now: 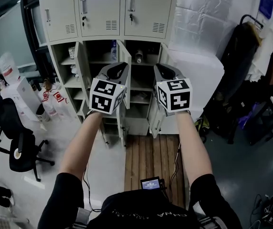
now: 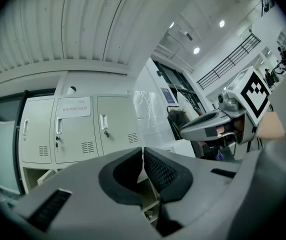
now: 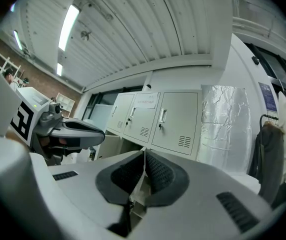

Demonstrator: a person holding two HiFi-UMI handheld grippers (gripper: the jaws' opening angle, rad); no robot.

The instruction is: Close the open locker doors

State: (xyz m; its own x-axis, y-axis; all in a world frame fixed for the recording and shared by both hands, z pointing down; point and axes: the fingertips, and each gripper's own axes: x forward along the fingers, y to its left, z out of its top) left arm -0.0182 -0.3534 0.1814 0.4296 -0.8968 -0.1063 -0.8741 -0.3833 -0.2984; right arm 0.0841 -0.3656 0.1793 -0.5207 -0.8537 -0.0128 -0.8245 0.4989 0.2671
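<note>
Currently three lower locker doors [image 1: 123, 109] stand open on the cabinet [image 1: 103, 38] straight ahead; the three upper doors [image 1: 100, 11] above them are shut. Two grippers are held side by side before it: left gripper [image 1: 119, 71] and right gripper [image 1: 163, 72], each with jaws pressed together, nothing between.

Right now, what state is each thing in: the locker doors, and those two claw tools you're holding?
Upper locker doors: all three closed.
Lower locker doors: swung open, shelves showing.
Left gripper: jaws together, holding nothing.
Right gripper: jaws together, holding nothing.
</note>
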